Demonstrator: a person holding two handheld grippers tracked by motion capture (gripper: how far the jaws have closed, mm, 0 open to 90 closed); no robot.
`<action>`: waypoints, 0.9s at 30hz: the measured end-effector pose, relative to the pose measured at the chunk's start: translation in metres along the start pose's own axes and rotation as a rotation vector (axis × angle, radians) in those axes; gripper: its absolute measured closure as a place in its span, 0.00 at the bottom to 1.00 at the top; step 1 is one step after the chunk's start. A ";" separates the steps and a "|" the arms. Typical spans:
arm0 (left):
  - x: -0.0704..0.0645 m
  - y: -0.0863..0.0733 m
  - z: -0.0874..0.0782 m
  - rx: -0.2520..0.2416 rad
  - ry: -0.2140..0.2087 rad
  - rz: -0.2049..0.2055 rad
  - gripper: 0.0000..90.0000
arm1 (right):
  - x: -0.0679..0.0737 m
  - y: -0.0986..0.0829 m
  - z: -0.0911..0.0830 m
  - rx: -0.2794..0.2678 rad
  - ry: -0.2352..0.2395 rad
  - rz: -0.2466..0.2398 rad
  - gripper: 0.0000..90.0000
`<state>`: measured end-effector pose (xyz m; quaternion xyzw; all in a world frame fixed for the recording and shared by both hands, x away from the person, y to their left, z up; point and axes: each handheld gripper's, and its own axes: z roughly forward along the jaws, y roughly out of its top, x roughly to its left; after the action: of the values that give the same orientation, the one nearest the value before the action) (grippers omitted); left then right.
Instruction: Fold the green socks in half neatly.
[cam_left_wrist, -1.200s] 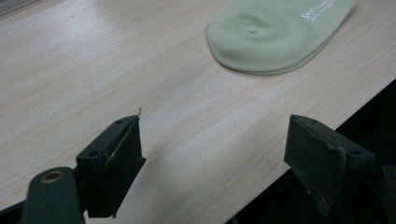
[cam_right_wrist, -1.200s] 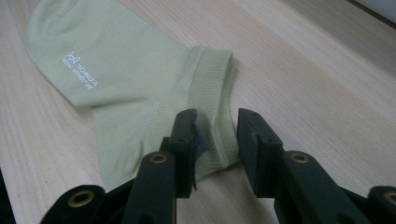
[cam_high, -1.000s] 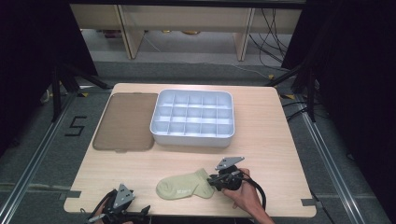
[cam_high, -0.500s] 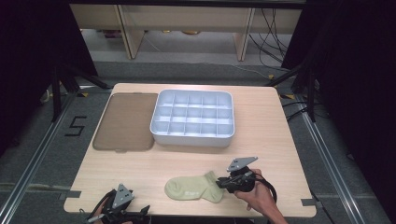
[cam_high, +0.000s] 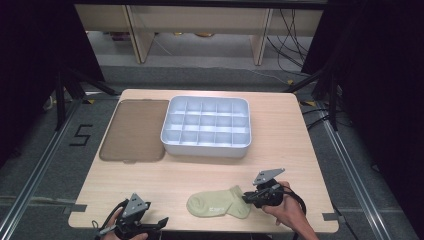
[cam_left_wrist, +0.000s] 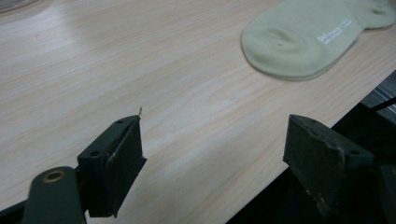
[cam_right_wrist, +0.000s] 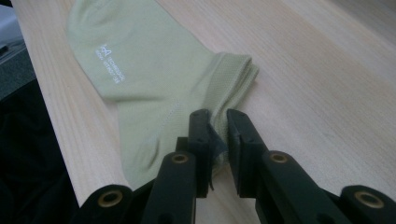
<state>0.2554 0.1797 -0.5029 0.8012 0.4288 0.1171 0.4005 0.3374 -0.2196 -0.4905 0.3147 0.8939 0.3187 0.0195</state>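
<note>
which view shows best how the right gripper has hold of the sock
The right gripper view: its jaws stand nearly shut on the cuff edge of the sock, fabric pinched between them. The high view shows the right gripper at the sock's cuff end, small. The left gripper view shows the sock's toe end, no grip.

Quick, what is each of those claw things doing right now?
Left gripper: open, holding nothing, over the table edge.
Right gripper: shut on the green sock, pinching its cuff edge.
</note>
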 end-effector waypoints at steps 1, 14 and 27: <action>0.000 0.004 0.001 0.033 -0.006 0.027 0.21 | 0.000 0.000 0.000 0.005 0.006 0.005 0.90; -0.018 0.038 0.040 0.095 -0.077 0.043 0.33 | -0.004 -0.002 0.004 -0.002 -0.013 -0.033 0.89; -0.025 0.054 0.060 0.126 -0.072 0.050 0.48 | -0.004 -0.002 0.003 -0.008 -0.013 -0.038 0.89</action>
<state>0.3041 0.1106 -0.4975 0.8389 0.4007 0.0710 0.3614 0.3403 -0.2212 -0.4952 0.2996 0.8983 0.3198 0.0326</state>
